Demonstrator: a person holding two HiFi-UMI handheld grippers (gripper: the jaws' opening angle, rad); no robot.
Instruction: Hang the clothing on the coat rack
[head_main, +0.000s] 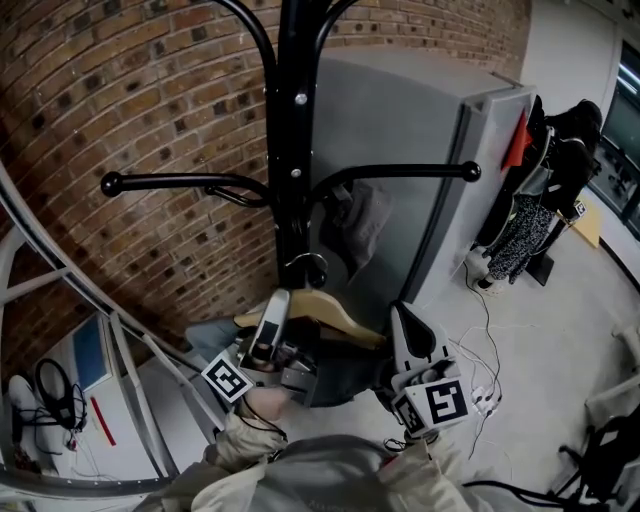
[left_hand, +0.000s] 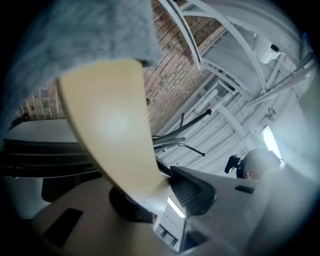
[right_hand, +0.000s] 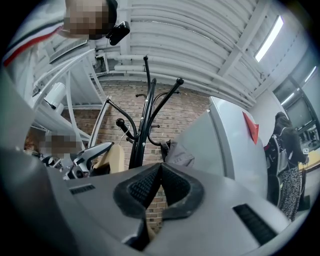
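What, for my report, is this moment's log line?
left gripper: shut on hanger | right gripper: shut | clothing: on hanger | hanger: beside coat rack

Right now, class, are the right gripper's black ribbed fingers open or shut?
Shut: the right gripper's black fingers meet at their tips.

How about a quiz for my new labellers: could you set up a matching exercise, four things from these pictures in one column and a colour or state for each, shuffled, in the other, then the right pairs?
Things:
1. coat rack
2. hanger
3. left gripper
4. right gripper

Colour or state:
A. clamped on the hanger
B. black
C. jaws together, nothing between them
D. pale tan

Pairs: 1-B, 2-D, 3-A, 4-C
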